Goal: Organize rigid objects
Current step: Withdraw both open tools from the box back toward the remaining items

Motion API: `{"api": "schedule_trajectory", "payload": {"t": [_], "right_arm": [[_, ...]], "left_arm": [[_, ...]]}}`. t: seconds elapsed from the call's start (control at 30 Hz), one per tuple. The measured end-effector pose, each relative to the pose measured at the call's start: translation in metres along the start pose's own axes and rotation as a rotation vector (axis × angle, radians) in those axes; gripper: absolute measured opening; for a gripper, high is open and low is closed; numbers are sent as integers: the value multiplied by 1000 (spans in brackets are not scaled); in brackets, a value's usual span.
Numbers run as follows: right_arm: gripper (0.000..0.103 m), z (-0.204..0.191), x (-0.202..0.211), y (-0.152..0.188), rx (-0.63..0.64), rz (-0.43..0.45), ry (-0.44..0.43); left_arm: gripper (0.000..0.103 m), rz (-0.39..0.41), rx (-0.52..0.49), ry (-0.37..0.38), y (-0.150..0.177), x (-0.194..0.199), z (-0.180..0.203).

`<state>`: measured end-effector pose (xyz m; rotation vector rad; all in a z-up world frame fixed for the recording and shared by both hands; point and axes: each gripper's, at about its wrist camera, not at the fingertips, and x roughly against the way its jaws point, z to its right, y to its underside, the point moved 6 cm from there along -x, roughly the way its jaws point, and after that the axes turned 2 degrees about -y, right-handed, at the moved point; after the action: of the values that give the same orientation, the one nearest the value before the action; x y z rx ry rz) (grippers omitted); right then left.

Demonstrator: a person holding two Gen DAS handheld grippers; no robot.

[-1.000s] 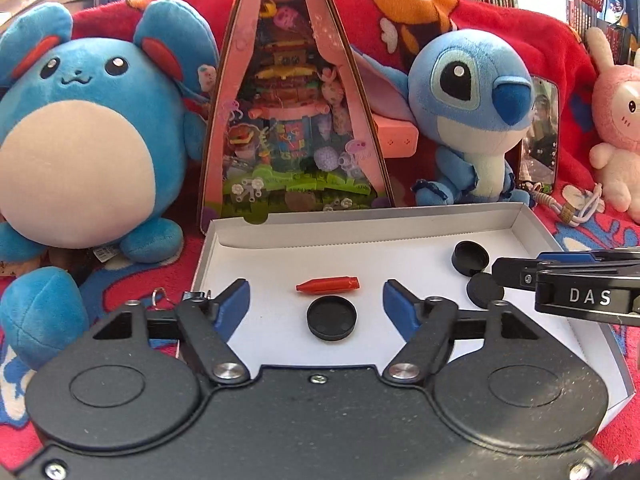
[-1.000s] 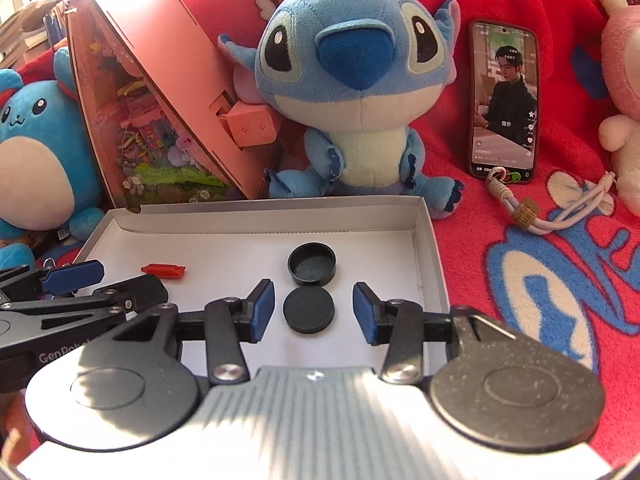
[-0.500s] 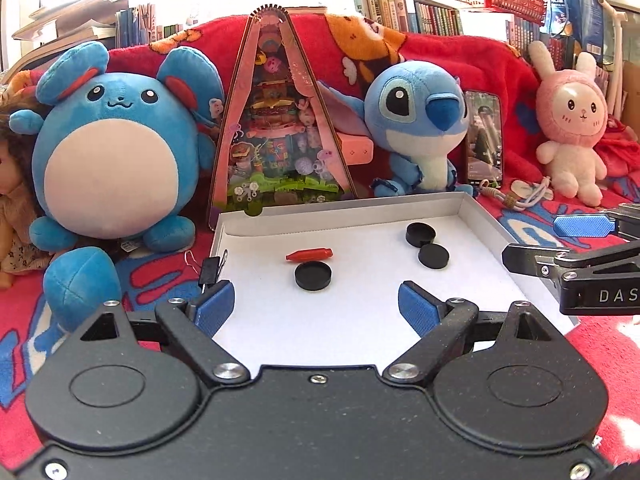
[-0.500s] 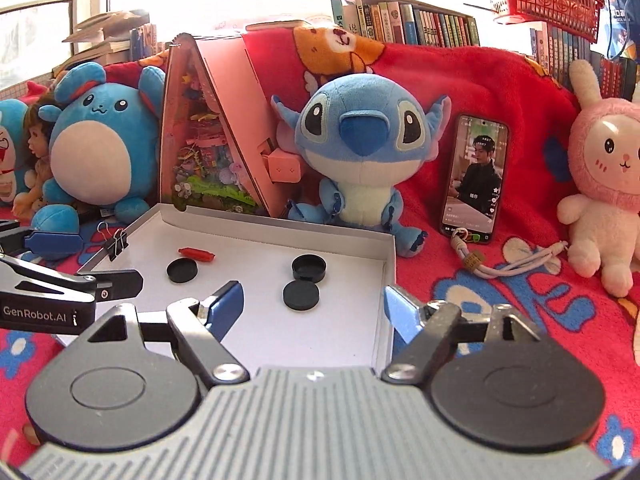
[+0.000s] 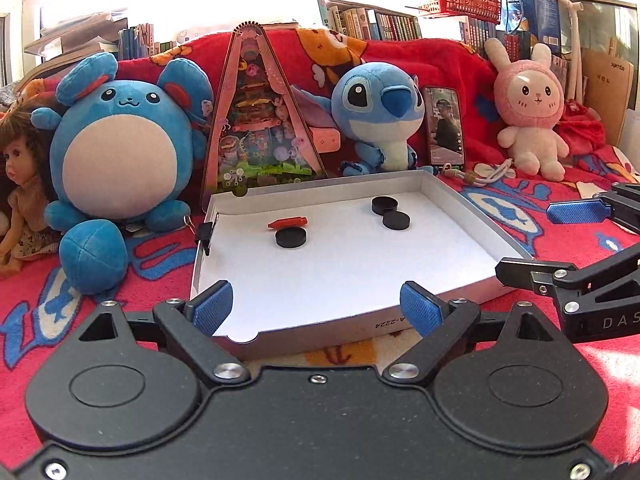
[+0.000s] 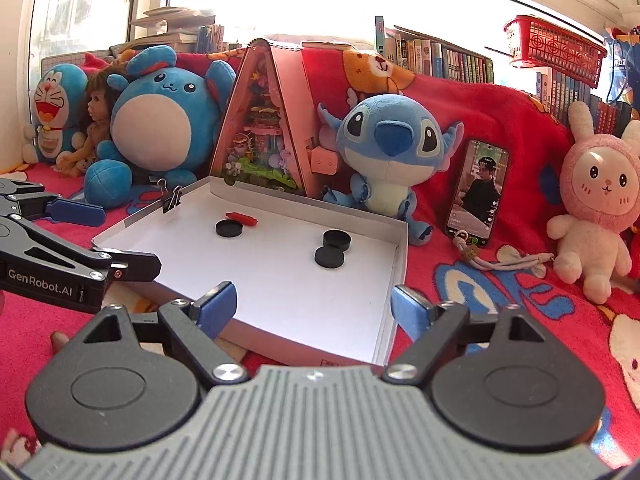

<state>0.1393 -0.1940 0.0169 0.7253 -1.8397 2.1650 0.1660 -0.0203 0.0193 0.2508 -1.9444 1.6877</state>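
Note:
A shallow white box [image 5: 460, 200] lies on the red blanket. Inside it are three black discs: one [image 5: 291, 237] beside a small red piece [image 5: 288, 222], and two touching ones [image 5: 385, 205] [image 5: 396, 221] near the far right corner. My left gripper [image 5: 316, 306] hovers open at the box's near edge with nothing between its fingers. In the right wrist view, the right gripper [image 6: 314, 306] hangs over the box's [image 6: 400, 264] near right corner. Its jaws are opening and hold nothing. The two discs [image 6: 337, 239] [image 6: 329, 257] lie well ahead of it.
A black binder clip [image 5: 205, 236] grips the box's left wall. Behind the box stand a round blue plush [image 5: 120, 152], a pink triangular toy house [image 5: 260, 120], a blue alien plush [image 5: 380, 120], a phone [image 5: 446, 128] and a pink rabbit plush [image 5: 530, 112]. A doll [image 5: 20, 184] sits far left.
Both grippers have drawn back from inside the box to its near edge. The right jaws have spread wider, away from the black disc that lay between them. The discs and red piece stay put.

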Motion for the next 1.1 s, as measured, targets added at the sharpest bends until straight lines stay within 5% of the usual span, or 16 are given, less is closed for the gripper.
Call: {"api": "schedule_trajectory", "payload": {"t": [0.47,1.1], "right_arm": [[95,-10,17,42,-60,-22,3],[95,-14,50,73,-128,38,105]], "left_arm": [[91,-11,196,-34,42,18,-15],[89,-9,113,-95,90,56,-2]]}}
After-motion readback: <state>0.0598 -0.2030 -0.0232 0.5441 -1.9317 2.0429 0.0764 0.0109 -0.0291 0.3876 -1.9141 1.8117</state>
